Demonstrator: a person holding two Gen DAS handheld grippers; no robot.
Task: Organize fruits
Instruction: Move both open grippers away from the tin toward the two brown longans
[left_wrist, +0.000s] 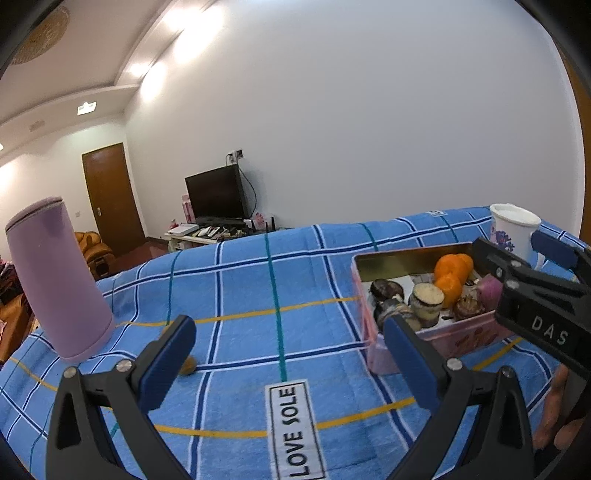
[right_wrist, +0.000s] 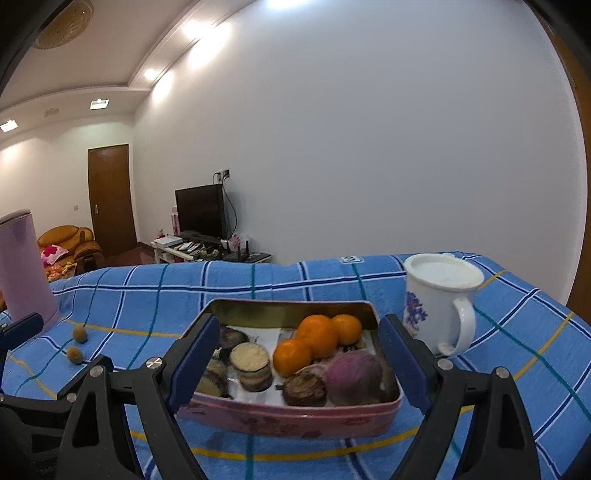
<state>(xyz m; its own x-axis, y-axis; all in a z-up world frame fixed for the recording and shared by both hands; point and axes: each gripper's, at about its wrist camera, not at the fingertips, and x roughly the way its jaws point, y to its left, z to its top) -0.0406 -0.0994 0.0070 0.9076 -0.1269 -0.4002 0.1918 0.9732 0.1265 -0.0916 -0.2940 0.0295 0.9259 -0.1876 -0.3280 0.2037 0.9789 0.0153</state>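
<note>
A: Where does the left gripper (left_wrist: 291, 354) stand?

B: Jaws wide apart over the blue checked cloth (left_wrist: 258, 295), nothing between them.

A: And around them?

B: A small brown fruit (left_wrist: 189, 365) peeks beside the left finger; the pink tin (left_wrist: 436, 332) of oranges (left_wrist: 452, 275) sits behind the right finger, the lilac bottle (left_wrist: 55, 277) far left.

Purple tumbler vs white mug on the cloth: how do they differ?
The purple tumbler is tall, plain and has no handle in view; the white mug is squat, floral-printed and has a handle. The tumbler stands far left, apart from the pink tin; the mug stands just right of the tin. Both are upright on the blue plaid cloth.
</note>
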